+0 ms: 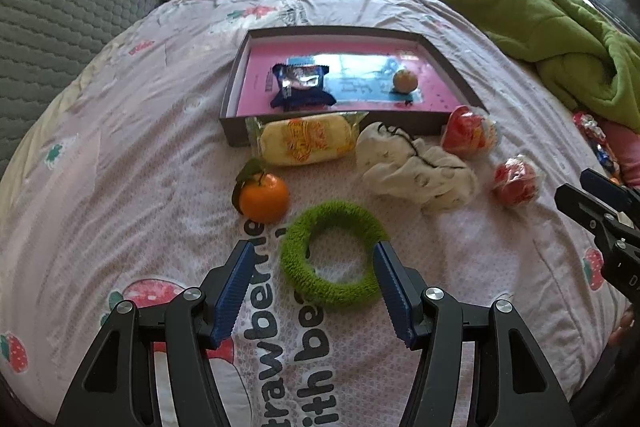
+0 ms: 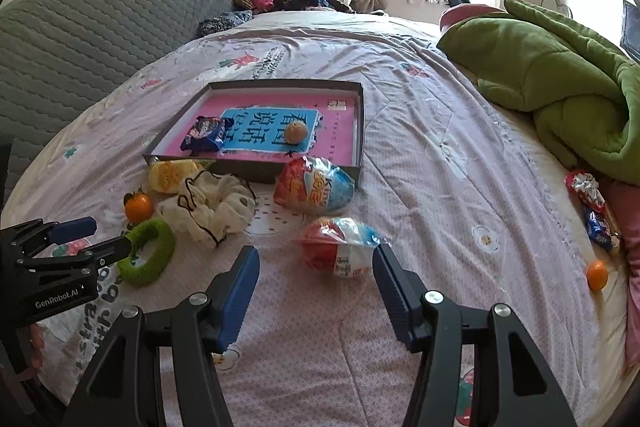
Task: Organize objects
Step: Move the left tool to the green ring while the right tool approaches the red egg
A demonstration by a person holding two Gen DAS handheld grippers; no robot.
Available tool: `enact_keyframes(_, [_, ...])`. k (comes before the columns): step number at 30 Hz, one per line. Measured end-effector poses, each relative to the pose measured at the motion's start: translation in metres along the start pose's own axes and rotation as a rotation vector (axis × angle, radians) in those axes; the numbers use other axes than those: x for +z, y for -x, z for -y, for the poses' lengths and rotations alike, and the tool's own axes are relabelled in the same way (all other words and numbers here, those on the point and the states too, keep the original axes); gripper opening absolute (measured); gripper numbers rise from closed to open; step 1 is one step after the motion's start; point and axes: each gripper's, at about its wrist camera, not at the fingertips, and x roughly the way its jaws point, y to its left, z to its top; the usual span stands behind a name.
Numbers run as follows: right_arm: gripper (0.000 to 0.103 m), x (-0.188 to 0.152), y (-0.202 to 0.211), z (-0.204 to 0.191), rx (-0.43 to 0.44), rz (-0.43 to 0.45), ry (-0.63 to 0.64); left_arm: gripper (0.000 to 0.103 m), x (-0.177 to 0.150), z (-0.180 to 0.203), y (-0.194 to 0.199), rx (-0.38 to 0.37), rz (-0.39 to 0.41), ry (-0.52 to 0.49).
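While both devices hover over the bed [image 1: 120,131], the left gripper [image 1: 310,259] stands open with its blue pads either side of a green knitted ring [image 1: 332,255] lying flat on the quilt; the right-hand pad is at the ring's outer edge, the left-hand pad stands clear, and nothing is gripped. The right gripper [image 2: 314,263] is likewise open and empty, its pads flanking the nearer wrapped egg [image 2: 340,247] (contact cannot be told). A second wrapped egg [image 2: 314,185] lies against the front wall of the shallow box [image 2: 362,131], which holds a dark blue snack packet [image 2: 206,135] and a small orange fruit [image 2: 298,131]. Before the box lie a yellow packet [image 1: 308,139], a white crumpled cloth [image 1: 416,167] and a tangerine [image 1: 264,197], the last just beside the ring.
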Motion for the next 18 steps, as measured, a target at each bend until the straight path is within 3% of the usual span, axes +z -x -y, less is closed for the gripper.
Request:
enact_keyframes(6, [0.059,-0.006,-0.012,0.004,-0.018,-0.001,0.014,0.063,-0.004,-0.003,-0.011,-0.025,-0.009,0.006])
enact_keyframes(18, [0.070,-0.012,-0.038,0.020,-0.065,0.010,0.002,0.063,-0.006,-0.003,-0.023,-0.045,-0.023,-0.002])
